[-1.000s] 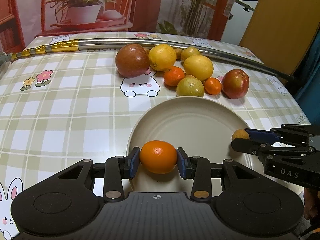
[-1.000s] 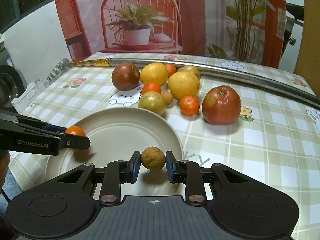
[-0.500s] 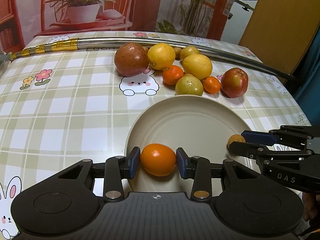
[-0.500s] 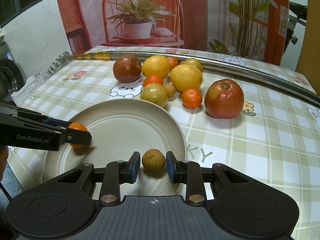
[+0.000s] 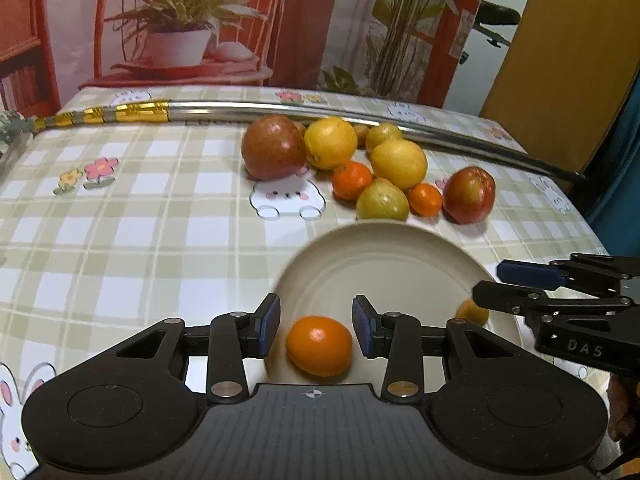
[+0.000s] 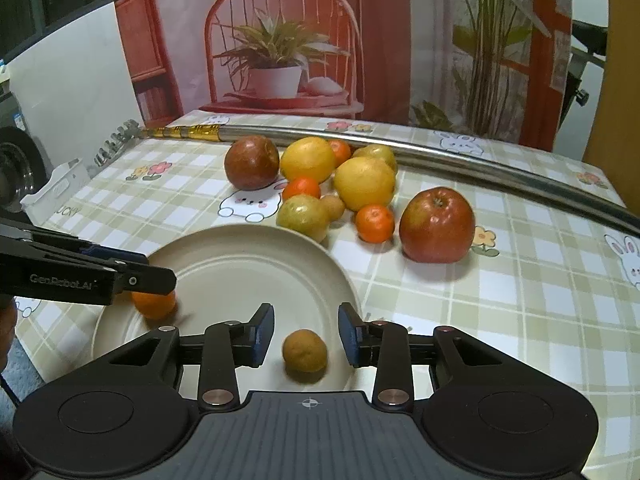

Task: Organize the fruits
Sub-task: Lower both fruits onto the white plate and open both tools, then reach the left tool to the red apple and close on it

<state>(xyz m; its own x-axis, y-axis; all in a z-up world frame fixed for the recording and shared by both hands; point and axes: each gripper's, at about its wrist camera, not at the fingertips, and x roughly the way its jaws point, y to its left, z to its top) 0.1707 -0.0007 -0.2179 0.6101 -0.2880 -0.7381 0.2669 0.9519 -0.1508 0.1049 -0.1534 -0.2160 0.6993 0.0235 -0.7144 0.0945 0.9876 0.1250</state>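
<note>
A cream plate [image 5: 384, 256] [image 6: 240, 252] lies on the checked tablecloth. An orange tangerine [image 5: 319, 346] [image 6: 154, 305] rests on its left part, between the parted pads of my open left gripper [image 5: 316, 320]. A small brownish-yellow fruit [image 6: 305, 350] [image 5: 472, 312] rests on the plate's right part, between the parted pads of my open right gripper [image 6: 306, 334]. Neither fruit is touched. Each gripper shows in the other's view, the left gripper [image 6: 132, 272] and the right gripper [image 5: 500, 280].
Behind the plate lies a cluster of fruit: a dark red apple [image 5: 274, 147], lemons [image 5: 330, 142], small tangerines [image 5: 352, 180], a yellow-green fruit [image 5: 382, 202] and a red apple [image 6: 437, 225]. A metal pole [image 5: 280, 110] runs along the far table edge.
Both grippers opened and let go of their fruit onto the plate. Both have drawn back a little, and the fruits now sit lower between the pads.
</note>
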